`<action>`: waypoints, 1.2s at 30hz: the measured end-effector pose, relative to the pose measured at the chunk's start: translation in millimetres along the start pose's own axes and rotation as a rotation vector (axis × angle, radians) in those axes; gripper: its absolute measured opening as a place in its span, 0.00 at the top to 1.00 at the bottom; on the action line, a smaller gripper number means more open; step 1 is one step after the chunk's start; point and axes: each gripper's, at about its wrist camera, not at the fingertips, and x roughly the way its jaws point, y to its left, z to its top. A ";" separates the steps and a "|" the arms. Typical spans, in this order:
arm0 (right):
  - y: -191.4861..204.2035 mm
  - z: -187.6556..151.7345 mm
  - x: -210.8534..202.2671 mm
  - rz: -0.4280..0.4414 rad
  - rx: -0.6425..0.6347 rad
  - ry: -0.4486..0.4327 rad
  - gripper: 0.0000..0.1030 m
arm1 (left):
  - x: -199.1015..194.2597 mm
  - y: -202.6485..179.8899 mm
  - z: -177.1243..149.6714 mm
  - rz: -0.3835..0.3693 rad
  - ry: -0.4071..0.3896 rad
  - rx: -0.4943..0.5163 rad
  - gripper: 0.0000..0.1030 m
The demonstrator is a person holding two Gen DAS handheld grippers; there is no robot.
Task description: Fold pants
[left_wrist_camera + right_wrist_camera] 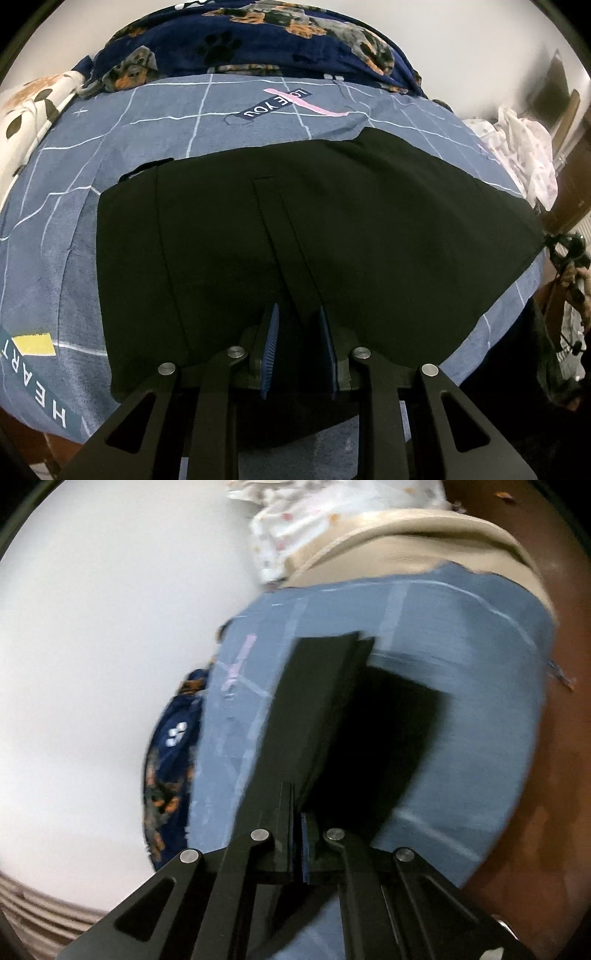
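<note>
With the black pants (314, 236) spread flat on the blue bedsheet (55, 229), the left gripper (300, 350) pins them part-closed while the right gripper (298, 834), closed, seemingly on a blurred fold, should carry it over squarely.

Bare blue grid-patterned bedsheet (55, 266) lies open left of the black folded pants (295, 221) and beyond them. A navy dog-print blanket (258, 40) blocks the far edge; rumpled white floral cloth (524, 147) crowds the right.
</note>
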 end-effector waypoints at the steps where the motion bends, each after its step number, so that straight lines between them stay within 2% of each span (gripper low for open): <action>1: -9.9 0.9 0.1 0.018 0.030 0.000 0.97 | -0.2 0.2 -0.3 -0.002 0.000 0.000 0.77; 8: -11.8 2.7 -14.5 0.025 0.025 -0.029 0.98 | -0.4 1.0 -0.7 -0.005 -0.002 -0.001 0.77; 14: -22.7 7.0 -16.2 -0.008 0.030 -0.035 0.98 | -1.7 3.2 -0.7 -0.018 0.001 0.004 0.77; 18: -31.7 7.5 -13.6 0.029 0.075 -0.030 0.98 | -2.4 4.8 -1.5 -0.031 -0.001 0.010 0.77; 20: -30.8 7.6 -13.8 0.023 0.053 -0.030 0.98 | -2.4 5.1 -1.6 -0.033 -0.002 0.010 0.77; 22: -26.2 7.9 -16.8 0.009 0.026 -0.038 0.92 | -2.5 4.2 -1.8 -0.027 -0.003 0.013 0.77; 25: -34.0 12.1 -26.1 0.025 0.076 -0.062 0.87 | -2.6 -0.3 -2.3 -0.009 -0.007 0.037 0.76; 27: -37.7 14.7 -38.6 -0.004 0.077 -0.107 0.86 | -2.1 -1.1 -2.4 -0.008 -0.012 0.039 0.75; 32: -33.4 12.1 -51.1 0.007 0.047 -0.118 0.83 | -2.8 -1.5 -0.2 -0.007 -0.016 0.041 0.74; 36: -28.8 4.9 -47.6 0.025 0.032 -0.101 0.67 | -8.6 -4.1 3.6 0.006 -0.024 0.029 0.73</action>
